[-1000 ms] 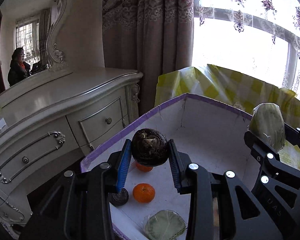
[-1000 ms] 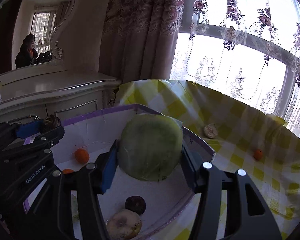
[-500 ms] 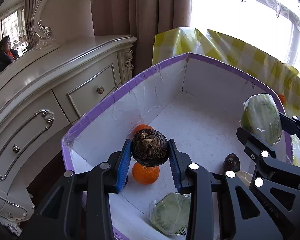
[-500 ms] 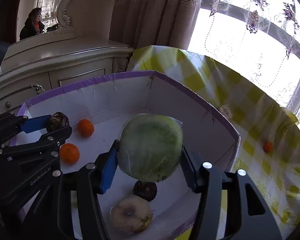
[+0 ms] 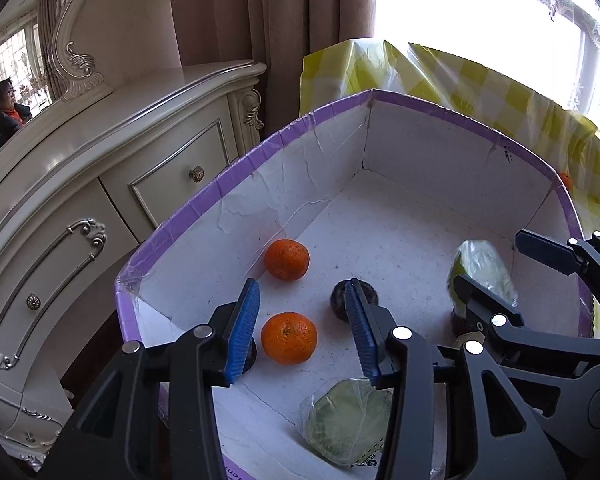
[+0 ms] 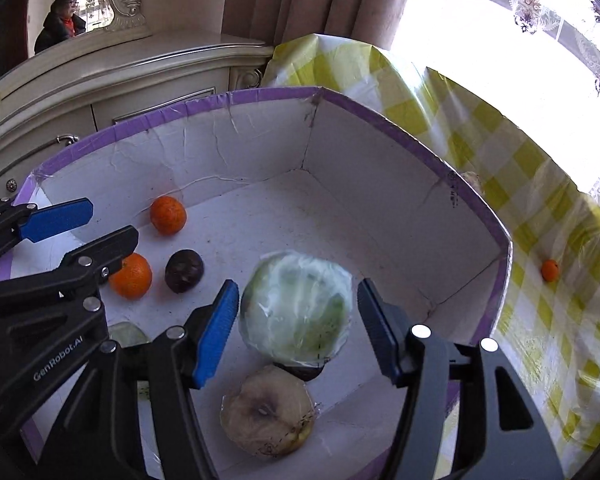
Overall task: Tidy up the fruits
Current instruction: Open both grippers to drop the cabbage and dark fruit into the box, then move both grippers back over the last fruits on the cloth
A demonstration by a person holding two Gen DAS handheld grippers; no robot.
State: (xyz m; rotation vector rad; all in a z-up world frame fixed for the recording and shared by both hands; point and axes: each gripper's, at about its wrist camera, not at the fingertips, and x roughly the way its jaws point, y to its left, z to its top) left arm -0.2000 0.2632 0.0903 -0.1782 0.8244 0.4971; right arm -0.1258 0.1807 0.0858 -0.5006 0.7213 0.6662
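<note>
Both fruits released, green melon (image 6: 296,308) between spread right claw (image 6: 296,332) pads, untouched

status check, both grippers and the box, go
Left gripper open, fingers empty above an orange. Right gripper open, wrapped green melon loose between its fingers, over the box. One small orange out on the checked cloth.

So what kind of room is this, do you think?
Probably a bedroom at home: an ornate cream dresser with a carved mirror, heavy patterned curtains at a bright window, and a table under a yellow checked cloth bearing the fruit box.
</note>
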